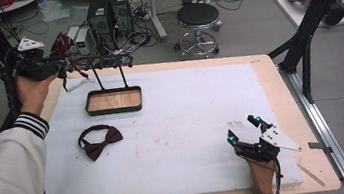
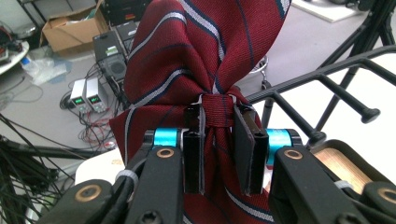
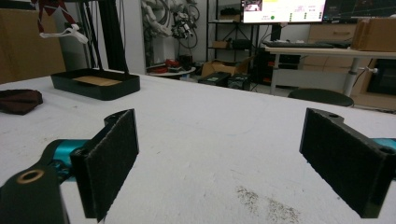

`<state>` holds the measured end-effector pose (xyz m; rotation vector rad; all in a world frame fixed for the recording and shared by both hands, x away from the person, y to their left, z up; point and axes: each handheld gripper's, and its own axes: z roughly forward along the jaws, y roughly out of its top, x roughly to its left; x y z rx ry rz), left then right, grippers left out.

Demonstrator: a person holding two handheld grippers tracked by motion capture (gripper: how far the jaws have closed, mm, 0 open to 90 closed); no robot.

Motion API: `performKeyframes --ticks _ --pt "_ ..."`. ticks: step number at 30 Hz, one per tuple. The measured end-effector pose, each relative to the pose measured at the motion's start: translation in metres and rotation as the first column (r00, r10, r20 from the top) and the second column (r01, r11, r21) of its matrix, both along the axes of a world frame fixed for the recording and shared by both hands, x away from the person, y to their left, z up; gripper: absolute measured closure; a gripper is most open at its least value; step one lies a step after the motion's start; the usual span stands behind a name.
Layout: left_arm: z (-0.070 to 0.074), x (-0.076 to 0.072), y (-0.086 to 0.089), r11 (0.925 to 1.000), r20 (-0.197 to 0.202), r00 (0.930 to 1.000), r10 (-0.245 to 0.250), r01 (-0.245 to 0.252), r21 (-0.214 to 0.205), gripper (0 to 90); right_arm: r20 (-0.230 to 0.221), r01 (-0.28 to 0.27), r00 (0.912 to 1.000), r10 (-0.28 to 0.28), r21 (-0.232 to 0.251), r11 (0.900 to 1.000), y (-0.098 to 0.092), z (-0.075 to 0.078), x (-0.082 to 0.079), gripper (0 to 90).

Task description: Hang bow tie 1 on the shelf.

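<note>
My striped bow tie is dark red with white and navy lines; the other bow tie is plain maroon.

The person's left arm reaches up the far left of the scene in a white sleeve with dark-striped cuff, the hand wrapped around the left gripper, which is held level in the air and points right. Its jaws stand narrow, the pads pressing on both sides of a striped bow tie at its knot. The right hand sits at the near right, holding the right gripper low and pointing away from the person, its jaws spread wide with nothing between them.
</note>
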<state>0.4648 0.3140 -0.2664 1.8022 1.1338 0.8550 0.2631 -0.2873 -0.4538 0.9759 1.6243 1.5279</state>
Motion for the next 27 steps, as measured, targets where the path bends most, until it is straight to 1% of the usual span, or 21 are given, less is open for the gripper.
performKeyframes --ticks 2,6,7,9,11,12,14,16,18,20,21,23,25,27 --pt "-0.002 0.001 0.001 1.0 -0.003 1.0 0.005 -0.005 0.001 74.8 0.0 0.0 1.0 0.0 -0.001 1.0 0.0 0.0 0.0 10.9" --pt "-0.011 0.003 0.004 0.9998 -0.009 0.9997 0.021 -0.021 0.0 74.7 0.001 0.0 1.0 0.0 -0.001 1.0 0.0 0.0 0.0 10.9" --pt "-0.014 0.003 0.004 0.9995 -0.012 0.9995 0.031 -0.031 -0.005 74.7 0.002 0.0 1.0 0.0 -0.002 1.0 0.0 0.0 0.0 10.9" --pt "-0.015 0.005 0.006 0.9993 -0.023 0.999 0.038 -0.038 0.001 74.7 0.0 0.0 1.0 0.0 -0.001 1.0 0.0 0.0 0.0 10.9" --pt "-0.016 0.006 0.006 0.9991 -0.022 0.9988 0.043 -0.043 0.0 74.7 0.003 -0.001 1.0 0.001 -0.002 1.0 0.0 0.0 0.0 10.9" --pt "-0.017 0.006 0.006 0.9991 -0.024 0.9988 0.043 -0.043 0.002 74.7 0.002 -0.001 1.0 0.001 -0.001 1.0 0.0 0.0 0.0 10.9" --pt "-0.018 0.007 0.005 0.9987 -0.038 0.9982 0.047 -0.046 0.023 74.7 0.002 -0.001 1.0 0.001 -0.001 1.0 0.0 0.0 0.0 10.9" --pt "-0.021 0.009 0.005 0.9977 -0.052 0.9968 0.06 -0.058 0.034 74.7 0.003 -0.001 1.0 0.001 -0.002 1.0 0.0 0.0 0.0 10.9" --pt "-0.022 0.009 0.006 0.9974 -0.062 0.9957 0.069 -0.067 0.027 74.7 0.0 -0.001 1.0 0.001 0.001 1.0 0.0 0.0 0.0 10.9" --pt "-0.025 0.009 0.008 0.9968 -0.051 0.9955 0.08 -0.079 0.012 74.7 0.002 -0.001 1.0 0.001 -0.002 1.0 0.0 0.0 0.0 10.9" --pt "-0.027 0.009 0.008 0.9965 -0.053 0.9951 0.083 -0.084 -0.001 74.7 0.002 -0.001 1.0 0.001 -0.002 1.0 0.0 0.0 0.0 10.9" --pt "-0.034 0.008 0.011 0.9962 -0.072 0.9936 0.087 -0.087 0.0 74.7 0.002 -0.001 1.0 0.001 -0.001 1.0 0.0 0.0 0.0 10.9" --pt "-0.04 0.007 0.013 0.9959 -0.078 0.9929 0.089 -0.09 -0.009 74.7 0.002 -0.001 1.0 0.001 -0.002 1.0 0.0 0.0 0.0 10.9" --pt "-0.045 0.007 0.015 0.9956 -0.087 0.992 0.092 -0.093 -0.009 74.7 0.003 -0.001 1.0 0.001 -0.001 1.0 0.0 0.0 0.0 10.9"
